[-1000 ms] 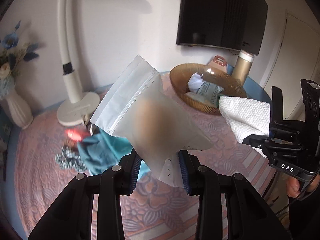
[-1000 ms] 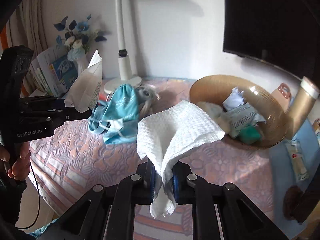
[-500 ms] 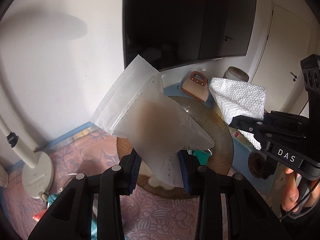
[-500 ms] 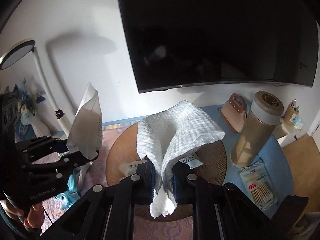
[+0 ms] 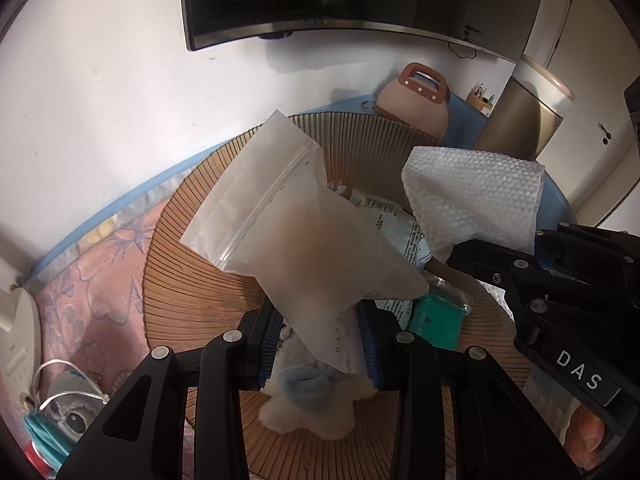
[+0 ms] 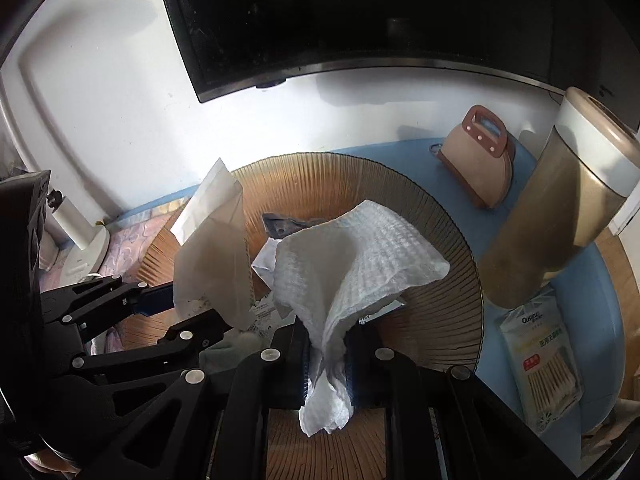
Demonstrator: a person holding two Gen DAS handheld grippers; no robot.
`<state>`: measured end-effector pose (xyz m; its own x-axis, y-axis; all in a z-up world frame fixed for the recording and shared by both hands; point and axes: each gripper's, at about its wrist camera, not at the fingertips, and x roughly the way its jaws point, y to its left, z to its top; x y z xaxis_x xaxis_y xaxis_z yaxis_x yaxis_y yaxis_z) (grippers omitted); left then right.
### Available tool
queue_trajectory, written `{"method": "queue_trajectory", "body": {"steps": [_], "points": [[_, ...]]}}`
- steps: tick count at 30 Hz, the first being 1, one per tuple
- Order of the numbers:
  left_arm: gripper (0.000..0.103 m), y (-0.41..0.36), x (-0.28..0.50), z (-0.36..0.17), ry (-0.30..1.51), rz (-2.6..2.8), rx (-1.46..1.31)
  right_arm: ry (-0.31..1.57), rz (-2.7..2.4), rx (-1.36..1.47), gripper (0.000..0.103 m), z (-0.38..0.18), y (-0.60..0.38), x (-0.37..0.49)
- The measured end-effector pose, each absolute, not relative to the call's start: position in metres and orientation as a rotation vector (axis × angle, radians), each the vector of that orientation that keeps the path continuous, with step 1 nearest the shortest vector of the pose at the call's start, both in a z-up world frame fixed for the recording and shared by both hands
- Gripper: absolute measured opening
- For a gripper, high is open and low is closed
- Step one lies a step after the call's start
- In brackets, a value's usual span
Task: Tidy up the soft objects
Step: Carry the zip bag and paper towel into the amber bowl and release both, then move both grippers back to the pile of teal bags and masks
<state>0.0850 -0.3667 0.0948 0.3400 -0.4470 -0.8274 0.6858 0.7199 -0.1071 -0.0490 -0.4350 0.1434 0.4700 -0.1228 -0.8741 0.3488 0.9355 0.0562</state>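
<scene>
Left gripper (image 5: pixel 320 344) pinching frosted pouch (image 5: pixel 308 232) low, right gripper (image 6: pixel 326 364) clamped on floppy paper towel (image 6: pixel 352 256). Both light, probably slippery plastic; hovering over basket (image 5: pixel 184 280).

We cannot tell what the frosted pouch (image 5: pixel 312 240) holds; only a brownish blur shows through it. The pouch hides most of the plush toy (image 5: pixel 312 404) in the ribbed bowl (image 5: pixel 188 272). At three o'clock the white cloth (image 5: pixel 476 196) covers part of the printed packets (image 5: pixel 404 232), their text too small to read. At eight o'clock the picture's edge cuts off the blue mask (image 5: pixel 44 436).
</scene>
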Motion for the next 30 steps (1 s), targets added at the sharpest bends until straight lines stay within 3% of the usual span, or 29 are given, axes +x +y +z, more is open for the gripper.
{"method": "queue_trajectory", "body": {"steps": [3,6,7,9,12,14,20,30], "points": [[0.034,-0.371,0.085,0.087,0.992,-0.75,0.281,1.061,-0.298,0.214,0.014,0.139,-0.432,-0.048],[0.045,-0.372,0.08,0.089,0.98,-0.763,0.29,1.071,-0.334,0.17,0.022,0.139,-0.428,-0.048],[0.045,-0.372,0.077,0.091,0.969,-0.756,0.3,1.072,-0.351,0.157,0.025,0.14,-0.427,-0.049],[0.047,-0.373,0.077,0.095,0.962,-0.732,0.324,1.066,-0.372,0.162,0.042,0.146,-0.431,-0.054],[0.063,-0.363,0.08,0.101,0.969,-0.722,0.303,1.04,-0.362,0.197,0.05,0.154,-0.436,-0.062],[0.065,-0.353,0.082,0.103,0.974,-0.71,0.27,1.038,-0.351,0.2,0.056,0.158,-0.434,-0.064],[0.065,-0.33,0.073,0.115,0.974,-0.709,0.21,1.031,-0.341,0.208,0.056,0.171,-0.421,-0.072],[0.065,-0.267,0.025,0.177,0.793,-0.717,0.111,0.922,-0.256,0.152,0.057,0.233,-0.355,-0.104]]}}
